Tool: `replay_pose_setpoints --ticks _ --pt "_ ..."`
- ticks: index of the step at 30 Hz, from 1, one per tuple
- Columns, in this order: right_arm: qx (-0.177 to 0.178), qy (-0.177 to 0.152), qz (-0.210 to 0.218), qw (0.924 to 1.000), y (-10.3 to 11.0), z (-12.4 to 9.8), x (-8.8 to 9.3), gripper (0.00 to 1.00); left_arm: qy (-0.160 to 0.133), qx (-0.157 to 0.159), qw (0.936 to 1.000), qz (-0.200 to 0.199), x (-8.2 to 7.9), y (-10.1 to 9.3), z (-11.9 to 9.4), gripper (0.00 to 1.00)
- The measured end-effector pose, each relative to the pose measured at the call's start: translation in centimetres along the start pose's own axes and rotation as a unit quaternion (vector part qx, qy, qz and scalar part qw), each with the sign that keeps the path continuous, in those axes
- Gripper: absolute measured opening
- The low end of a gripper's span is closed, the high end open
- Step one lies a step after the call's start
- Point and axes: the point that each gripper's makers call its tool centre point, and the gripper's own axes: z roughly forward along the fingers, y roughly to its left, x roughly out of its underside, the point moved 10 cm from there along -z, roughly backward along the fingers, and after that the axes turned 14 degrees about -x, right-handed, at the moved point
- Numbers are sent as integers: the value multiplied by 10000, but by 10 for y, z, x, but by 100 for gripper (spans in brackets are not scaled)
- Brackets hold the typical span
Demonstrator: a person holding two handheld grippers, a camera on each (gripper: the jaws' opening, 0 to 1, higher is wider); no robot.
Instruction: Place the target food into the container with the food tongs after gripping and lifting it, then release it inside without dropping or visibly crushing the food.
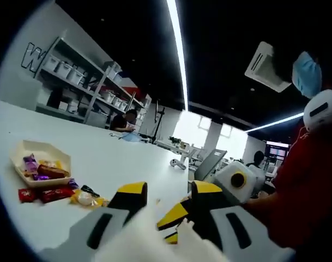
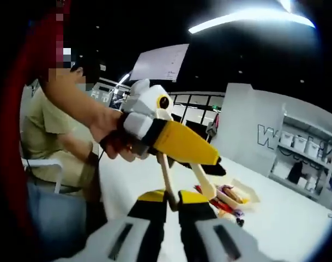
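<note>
The wooden food tongs (image 2: 167,177) hang under my left gripper (image 2: 179,143), which a hand holds and whose yellow jaws are shut on them. My right gripper (image 2: 172,206) rises from below, its jaws close around the lower end of one tong arm. In the left gripper view my left gripper (image 1: 166,195) has its jaws held apart, with a pale blur close to the lens between them. The right gripper (image 1: 231,180) comes in from the right. A white hexagonal container (image 1: 43,147) (image 2: 252,195) with wrapped snacks sits on the table. Red-wrapped snacks (image 1: 41,194) (image 2: 217,205) and a yellow one (image 1: 85,198) lie beside it.
The white table (image 1: 127,158) stretches away to desks and chairs (image 1: 179,161). Shelves with white bins (image 1: 73,76) (image 2: 305,153) line the wall. A seated person in a beige shirt (image 2: 51,136) is at the left. A person in red (image 1: 307,180) stands close at the right.
</note>
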Motion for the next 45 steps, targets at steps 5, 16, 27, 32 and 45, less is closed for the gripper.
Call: replay_pose_setpoints --ticks 5,16,27,32,45 --pt "232 -464 280 9983 -6 -7 -7 5 35 -67 9998 162 -2 2 2 32" --pt "264 -403 225 9986 -7 -10 -6 7 213 -131 9995 179 3 2 3 32" --pt "-505 -610 325 9963 0 -14 -7 0 417 14 9981 459 4 -1 -3 39" --pt "-552 -887 477 9934 -7 -21 -10 0 331 197 9982 458 2 -3 -5 33" --pt "-1029 -1126 528 9869 -19 -22 -13 0 186 387 9988 245 -2 1 -1 33"
